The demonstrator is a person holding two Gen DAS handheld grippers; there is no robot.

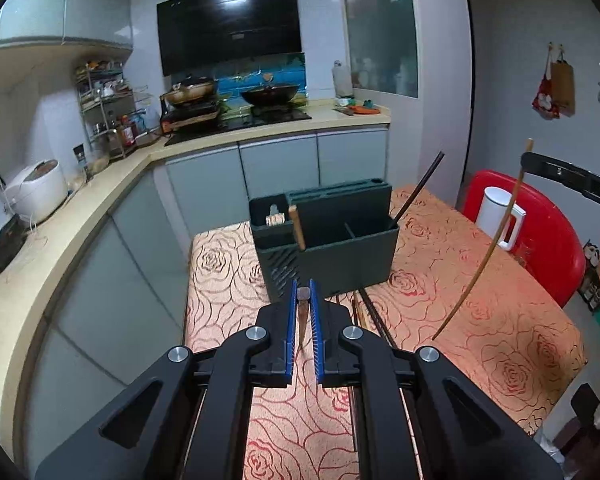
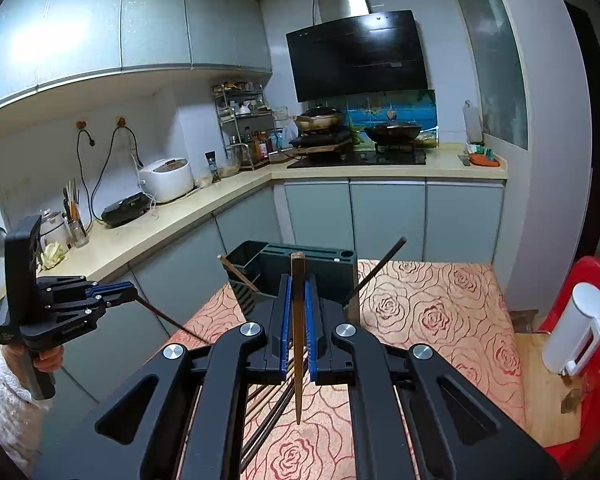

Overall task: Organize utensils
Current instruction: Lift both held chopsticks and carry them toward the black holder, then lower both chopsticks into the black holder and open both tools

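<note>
Chopsticks: I have one brown wooden chopstick [image 1: 302, 320] pinched in the left gripper [image 1: 303, 304], fingers narrow, and a second brown chopstick [image 2: 298, 340] clamped upright in the right gripper [image 2: 297, 308]. Both hover near the dark green plastic utensil holder [image 1: 340, 248] on the rose-patterned desk [image 1: 480, 320]. More dark chopsticks [image 2: 268, 412] lie on the desk below.

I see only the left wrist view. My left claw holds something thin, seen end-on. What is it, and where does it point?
Observer: A dark chopstick; the right wrist view shows it slanting from the left claw down toward the tablecloth.
Operator: Is the right claw shut on its stick?
Observer: Yes, the right claw is shut on a brown chopstick, its tip pointing down over the tablecloth.
</note>
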